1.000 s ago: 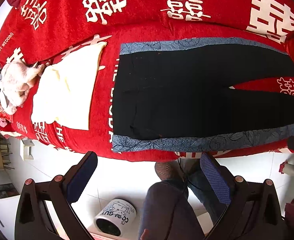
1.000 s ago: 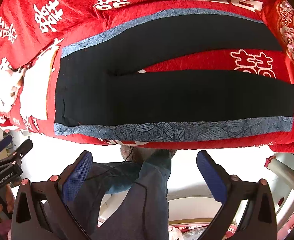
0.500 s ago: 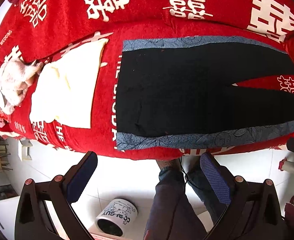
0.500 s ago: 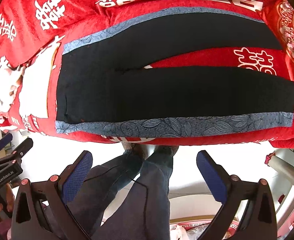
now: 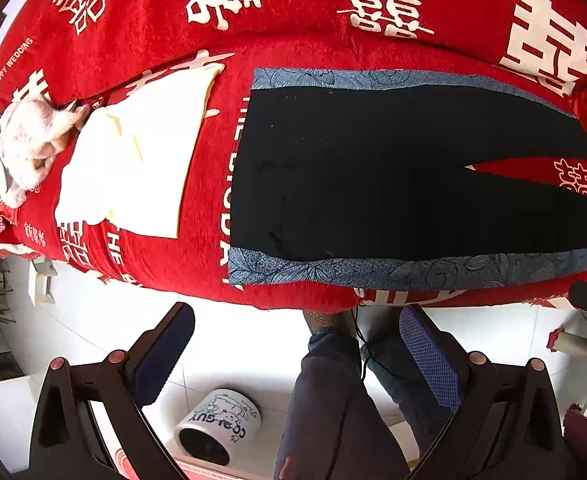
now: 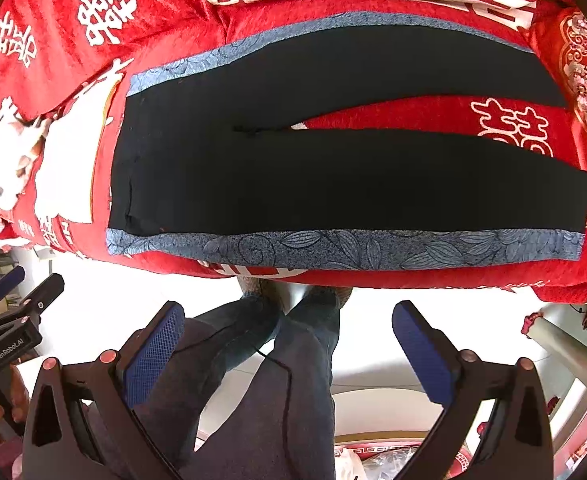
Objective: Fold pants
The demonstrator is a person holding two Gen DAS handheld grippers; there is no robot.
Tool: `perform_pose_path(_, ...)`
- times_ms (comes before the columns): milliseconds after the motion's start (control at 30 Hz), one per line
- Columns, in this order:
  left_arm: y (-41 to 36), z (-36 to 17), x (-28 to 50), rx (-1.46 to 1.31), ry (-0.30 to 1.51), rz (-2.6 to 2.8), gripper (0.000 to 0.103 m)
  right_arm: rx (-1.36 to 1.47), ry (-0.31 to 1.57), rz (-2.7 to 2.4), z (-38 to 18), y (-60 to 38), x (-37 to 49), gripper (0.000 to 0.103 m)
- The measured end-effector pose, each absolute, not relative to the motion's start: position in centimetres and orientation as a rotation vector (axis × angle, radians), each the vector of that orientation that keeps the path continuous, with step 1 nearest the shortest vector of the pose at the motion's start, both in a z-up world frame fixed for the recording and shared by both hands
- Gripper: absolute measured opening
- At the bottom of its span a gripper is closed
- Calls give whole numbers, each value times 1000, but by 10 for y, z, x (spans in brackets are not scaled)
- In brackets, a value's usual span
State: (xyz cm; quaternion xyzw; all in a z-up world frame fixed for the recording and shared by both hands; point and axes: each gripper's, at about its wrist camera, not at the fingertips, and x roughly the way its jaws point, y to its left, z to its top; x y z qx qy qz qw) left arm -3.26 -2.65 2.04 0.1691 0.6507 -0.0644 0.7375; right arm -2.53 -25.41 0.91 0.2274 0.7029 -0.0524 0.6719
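Black pants (image 5: 373,176) with blue patterned side stripes lie flat and unfolded on a red sofa cover, waistband to the left, legs running right. They also show in the right wrist view (image 6: 333,176), the two legs split apart at the right. My left gripper (image 5: 297,344) is open and empty, held above the floor in front of the sofa edge, near the waist end. My right gripper (image 6: 289,336) is open and empty, also short of the sofa edge, facing the legs.
A folded cream cloth (image 5: 133,168) and a pale crumpled garment (image 5: 29,148) lie left of the pants. A white bucket (image 5: 217,428) stands on the floor. The person's legs (image 6: 261,380) are below the grippers. A red embroidered cushion (image 6: 585,76) sits at the right.
Both grippers have drifted slightly closer to the sofa, so the pants look a little larger. The person's legs shifted. The pants have not moved.
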Motion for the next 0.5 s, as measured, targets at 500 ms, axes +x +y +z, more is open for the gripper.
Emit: perform_pose_path(500,-4,8,-30,297,1451,-120,103,529,1584,-127,4,-249,-32,103)
